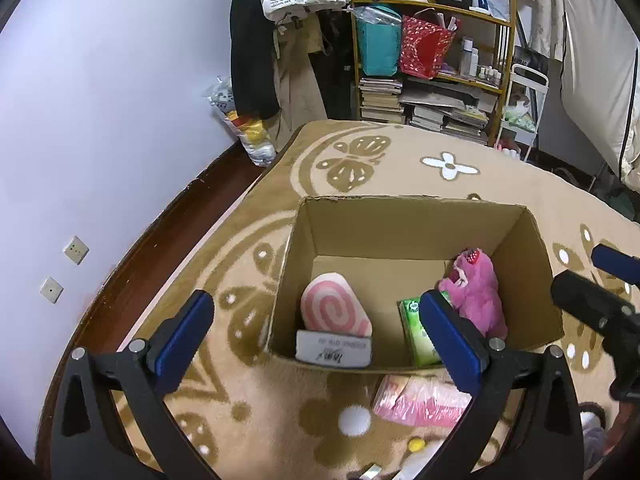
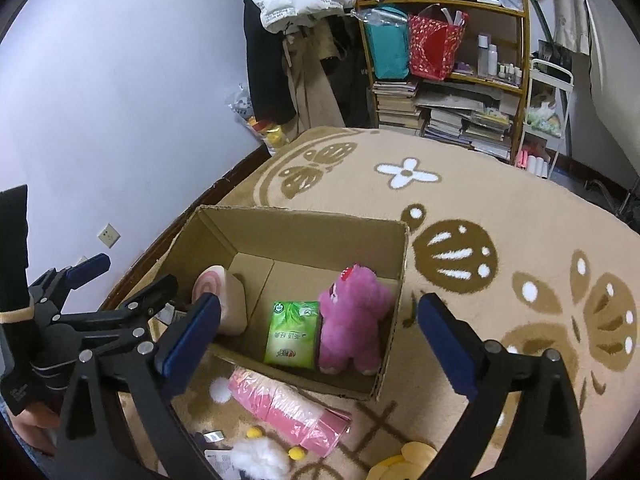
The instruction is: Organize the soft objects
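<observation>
Left gripper (image 1: 316, 336), right gripper (image 2: 320, 340): fingers spread, empty, above cardboard box (image 2: 304, 224); inside box: pink bear (image 2: 352, 320), green pack (image 2: 292, 334), swirl cushion (image 1: 332, 308)

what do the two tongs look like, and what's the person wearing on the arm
Both tongs, left and right, have black angular frames, silver pivot bolts and blue padded fingers. The arm carrying the left one wears a dark sleeve with a tan band.

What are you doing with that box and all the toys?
A person is tidying soft things into the cardboard box on the rug. A pink plush bear, a green tissue pack and a pink swirl cushion are already inside. Both tools, left tool and right tool, are open and empty. A pink pack waits outside.
</observation>
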Demonstrator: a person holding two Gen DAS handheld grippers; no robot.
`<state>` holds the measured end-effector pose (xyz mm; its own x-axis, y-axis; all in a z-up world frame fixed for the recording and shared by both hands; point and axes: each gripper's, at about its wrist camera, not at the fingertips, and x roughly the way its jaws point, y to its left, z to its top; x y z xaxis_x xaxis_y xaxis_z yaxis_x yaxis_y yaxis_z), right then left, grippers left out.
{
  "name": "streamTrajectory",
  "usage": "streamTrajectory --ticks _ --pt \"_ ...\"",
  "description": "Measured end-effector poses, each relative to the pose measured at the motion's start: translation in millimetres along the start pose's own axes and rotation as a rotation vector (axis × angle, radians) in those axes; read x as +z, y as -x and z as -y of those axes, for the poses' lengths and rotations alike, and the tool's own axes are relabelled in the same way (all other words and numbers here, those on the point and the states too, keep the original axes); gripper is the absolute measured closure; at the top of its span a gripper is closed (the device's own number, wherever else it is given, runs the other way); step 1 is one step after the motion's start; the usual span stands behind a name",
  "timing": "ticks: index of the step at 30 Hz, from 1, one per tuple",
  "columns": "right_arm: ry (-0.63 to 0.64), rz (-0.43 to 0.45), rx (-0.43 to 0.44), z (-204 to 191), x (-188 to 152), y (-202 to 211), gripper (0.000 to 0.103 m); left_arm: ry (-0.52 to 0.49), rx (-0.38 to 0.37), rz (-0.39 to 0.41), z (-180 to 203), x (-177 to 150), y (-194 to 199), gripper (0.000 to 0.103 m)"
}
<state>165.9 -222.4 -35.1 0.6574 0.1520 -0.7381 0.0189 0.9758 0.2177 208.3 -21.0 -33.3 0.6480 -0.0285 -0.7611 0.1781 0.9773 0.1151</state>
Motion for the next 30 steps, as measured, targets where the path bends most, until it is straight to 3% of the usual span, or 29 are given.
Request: streamTrajectory --ticks 11,22,30 --pt "-0.002 0.021 0.018 -2 -11 35 0.000 0.033 0.013 -0.034 -12 -20 30 0.001" --pt "-0.050 0.009 0.033 8 -38 57 0.000 0.023 -0.014 -0.099 -5 -61 58 0.001" --pt "-0.059 -0.033 0.024 13 -67 58 0.000 0.124 -0.050 -0.187 -4 -92 53 0.001"
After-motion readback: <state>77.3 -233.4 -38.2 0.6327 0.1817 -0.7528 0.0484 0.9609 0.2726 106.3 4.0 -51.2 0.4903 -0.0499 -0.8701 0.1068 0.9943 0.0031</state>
